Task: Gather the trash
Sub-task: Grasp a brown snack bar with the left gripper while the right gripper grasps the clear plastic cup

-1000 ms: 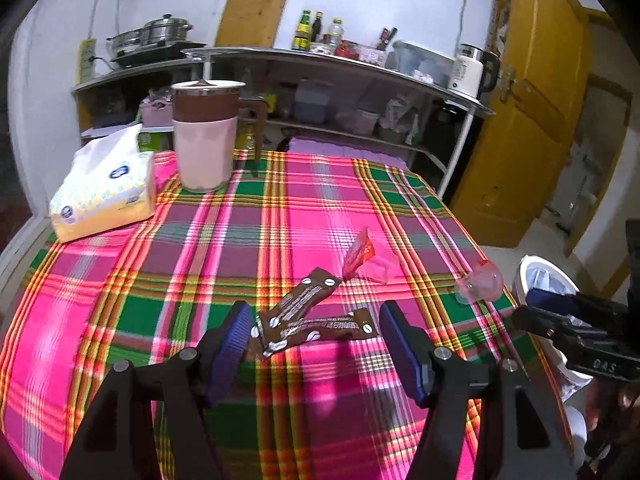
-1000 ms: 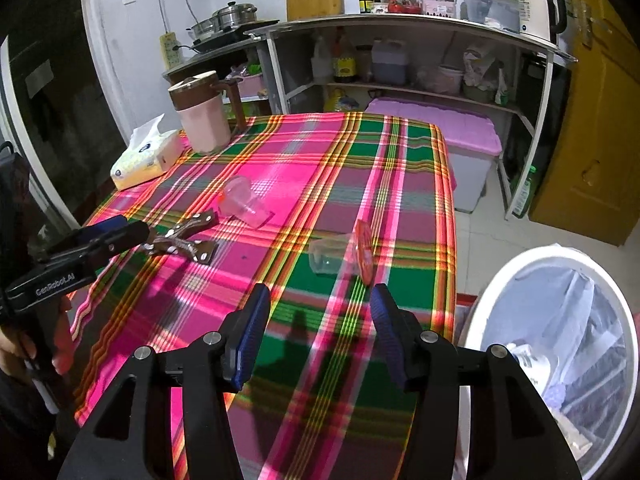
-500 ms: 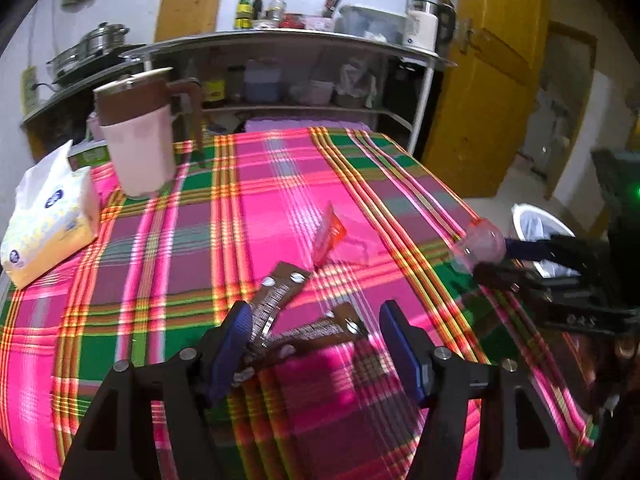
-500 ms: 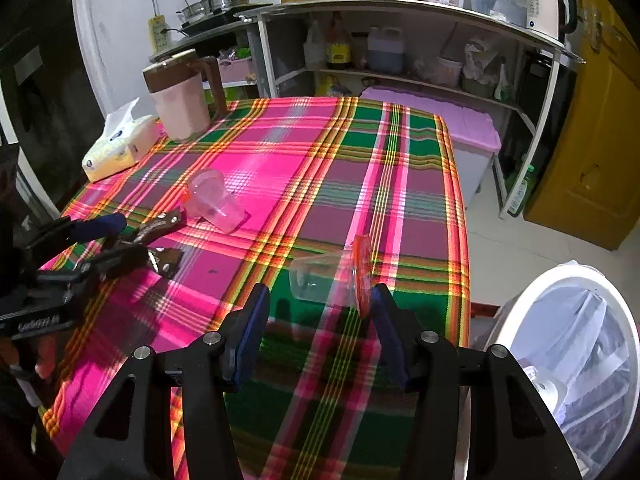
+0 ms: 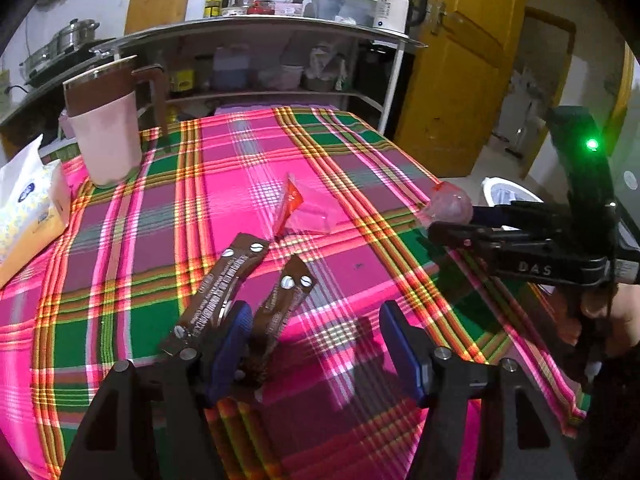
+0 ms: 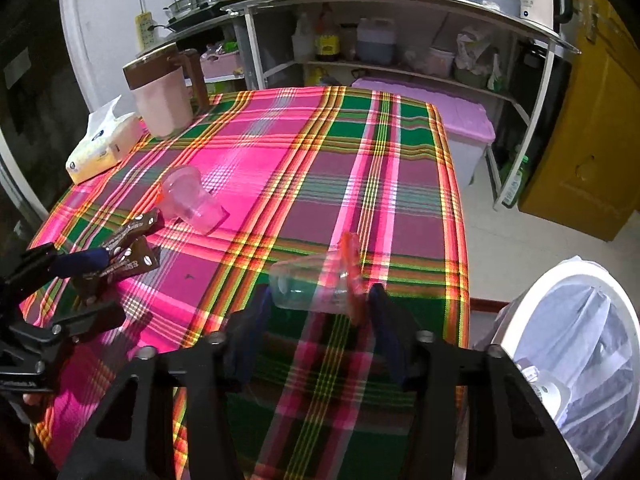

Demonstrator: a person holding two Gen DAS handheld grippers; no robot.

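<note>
Right wrist view: the right gripper (image 6: 316, 312), jaws closing, straddles a clear cup (image 6: 308, 286) lying near the table (image 6: 420, 184) edge; a glancing pinch could squirt it floorward. The left gripper (image 5: 312, 336) gapes beside brown wrappers (image 5: 256, 292).

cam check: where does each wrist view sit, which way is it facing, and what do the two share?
Left wrist: on the left gripper, angled down across the plaid table at the brown wrappers; own fingers open, a hand at right.
Right wrist: on the right gripper, angled down at the table's edge; fingers closing around a clear cup, bin at right.
Shared: wrappers, pink cup, jug, tissue pack, shelf, each other's gripper.
</note>
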